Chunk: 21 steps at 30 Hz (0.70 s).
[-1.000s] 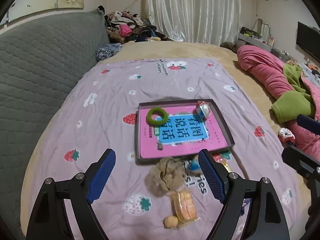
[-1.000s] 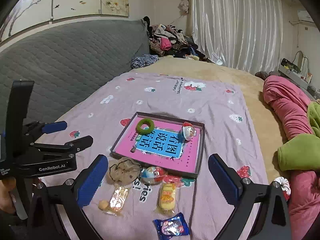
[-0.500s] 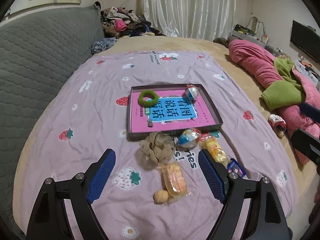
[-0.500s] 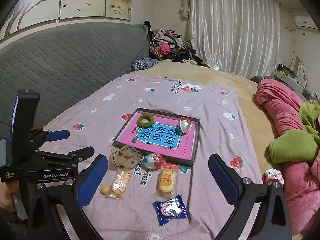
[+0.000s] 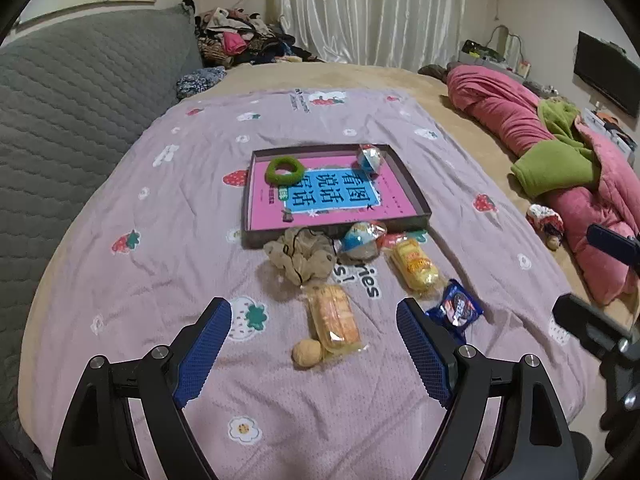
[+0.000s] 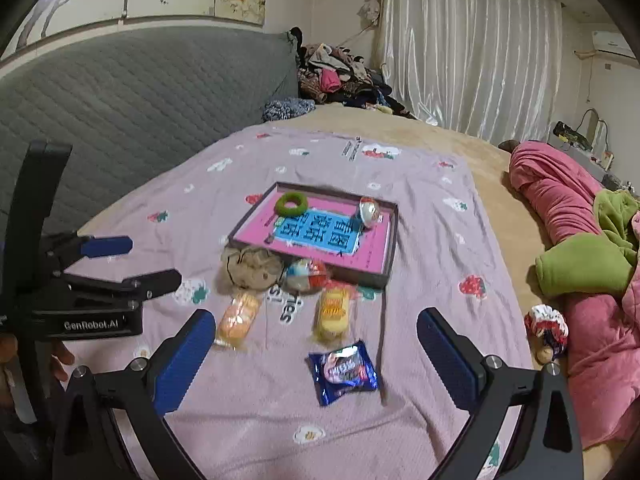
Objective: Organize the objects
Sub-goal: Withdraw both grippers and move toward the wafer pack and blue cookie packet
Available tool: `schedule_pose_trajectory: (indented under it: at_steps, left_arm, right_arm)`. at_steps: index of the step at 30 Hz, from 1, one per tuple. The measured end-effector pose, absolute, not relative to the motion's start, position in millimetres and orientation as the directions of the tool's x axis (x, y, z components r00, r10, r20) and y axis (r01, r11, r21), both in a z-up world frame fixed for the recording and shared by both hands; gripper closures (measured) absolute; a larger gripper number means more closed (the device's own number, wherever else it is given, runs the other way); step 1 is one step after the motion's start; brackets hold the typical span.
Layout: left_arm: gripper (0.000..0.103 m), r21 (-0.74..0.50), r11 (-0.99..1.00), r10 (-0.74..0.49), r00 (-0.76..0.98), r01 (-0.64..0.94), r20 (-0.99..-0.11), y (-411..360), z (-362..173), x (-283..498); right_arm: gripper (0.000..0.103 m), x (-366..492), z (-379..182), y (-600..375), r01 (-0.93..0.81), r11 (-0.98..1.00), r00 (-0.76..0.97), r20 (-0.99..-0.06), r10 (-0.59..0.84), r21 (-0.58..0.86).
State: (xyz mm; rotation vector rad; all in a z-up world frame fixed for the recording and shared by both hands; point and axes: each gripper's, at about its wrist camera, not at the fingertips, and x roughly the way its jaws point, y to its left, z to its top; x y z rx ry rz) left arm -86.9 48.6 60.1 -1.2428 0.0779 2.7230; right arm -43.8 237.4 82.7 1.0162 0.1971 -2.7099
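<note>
Pink tray (image 5: 416,204), printed "看图说话", is lying long axis nine-to-three; "GenRobot.AI" left gripper (image 5: 314,322) and right gripper (image 6: 316,330) are gaping wide, empty.

Walnut-like ball (image 5: 307,353) hidden in right wrist view.

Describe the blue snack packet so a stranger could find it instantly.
Start at the shallow tray with the pink book on the lilac bedspread. Loose items lie before it. The blue snack packet lies nearest the grippers, the only dark blue wrapper beside yellow ones.
</note>
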Motion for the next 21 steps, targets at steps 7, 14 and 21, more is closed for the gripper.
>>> schedule_pose_trajectory:
  at_steps: [7,14,21]
  left_arm:
    - [0.017,-0.022,-0.987,0.119,-0.637,-0.159,-0.762,52,49,-79]
    - [0.017,-0.028,-0.986,0.123,-0.617,-0.162,-0.777,56,35,-74]
    - [0.017,-0.029,-0.987,0.122,-0.607,-0.161,-0.785,57,20,-71]
  right_arm:
    - [0.001,-28,63,237,0.268,-0.962,-0.717,-0.677,-0.166,-0.048]
    - [0.001,-18,49,242,0.254,-0.965,-0.716,-0.683,-0.147,-0.058]
    - [0.001,-13,30,242,0.25,-0.965,-0.707,-0.696,-0.125,-0.08]
